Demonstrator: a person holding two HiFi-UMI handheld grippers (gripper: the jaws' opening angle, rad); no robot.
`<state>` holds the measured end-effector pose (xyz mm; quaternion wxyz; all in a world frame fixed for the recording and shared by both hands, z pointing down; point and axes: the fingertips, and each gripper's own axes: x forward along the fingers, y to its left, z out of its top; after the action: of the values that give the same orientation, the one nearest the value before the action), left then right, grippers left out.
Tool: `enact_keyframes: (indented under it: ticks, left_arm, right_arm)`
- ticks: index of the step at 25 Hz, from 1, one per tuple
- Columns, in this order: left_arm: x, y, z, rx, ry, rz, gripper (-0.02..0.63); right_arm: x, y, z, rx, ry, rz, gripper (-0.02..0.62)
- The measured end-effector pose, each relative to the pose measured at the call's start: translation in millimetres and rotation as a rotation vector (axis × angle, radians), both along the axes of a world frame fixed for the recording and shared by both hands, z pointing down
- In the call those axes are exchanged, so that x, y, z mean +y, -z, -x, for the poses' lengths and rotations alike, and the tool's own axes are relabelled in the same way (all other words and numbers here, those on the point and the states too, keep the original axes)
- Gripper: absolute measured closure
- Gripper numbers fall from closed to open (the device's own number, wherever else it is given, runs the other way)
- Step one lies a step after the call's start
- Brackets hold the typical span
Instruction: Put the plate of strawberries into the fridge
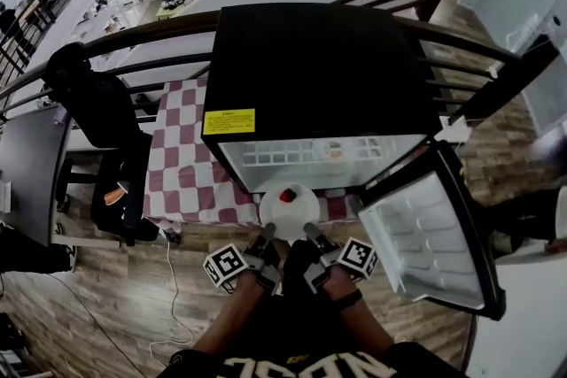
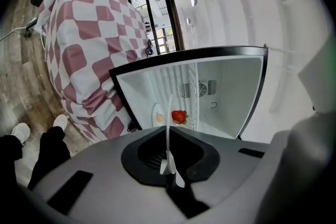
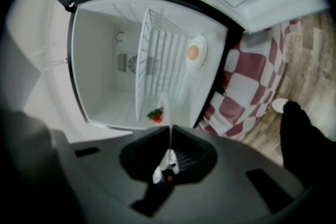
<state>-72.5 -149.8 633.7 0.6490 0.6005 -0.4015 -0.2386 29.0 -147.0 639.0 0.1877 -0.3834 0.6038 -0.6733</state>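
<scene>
At the open fridge, mid-frame, the left gripper and right gripper each pinch the plate with its strawberry; next, I think, push it level inside.

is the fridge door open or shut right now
Open. The fridge door stands swung out to the side, and the wire shelf inside is exposed.
</scene>
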Motion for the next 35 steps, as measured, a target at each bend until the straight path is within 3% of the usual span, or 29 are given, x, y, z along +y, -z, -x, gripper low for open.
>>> enact_keyframes:
  ticks: [19,35]
  left_arm:
    - [-75.3,-72.5,-5.2,-0.149,0.0,0.046,0.572]
    - [-105.8,-118.1,-7.6,-0.159,0.022,0.078,0.571]
  right_arm:
    - [-75.0,-71.9,-6.3,0.084,0.002,0.062,0.563]
    - [-107.7,-112.2,-10.5,0.164,-0.026,0.086,0.563]
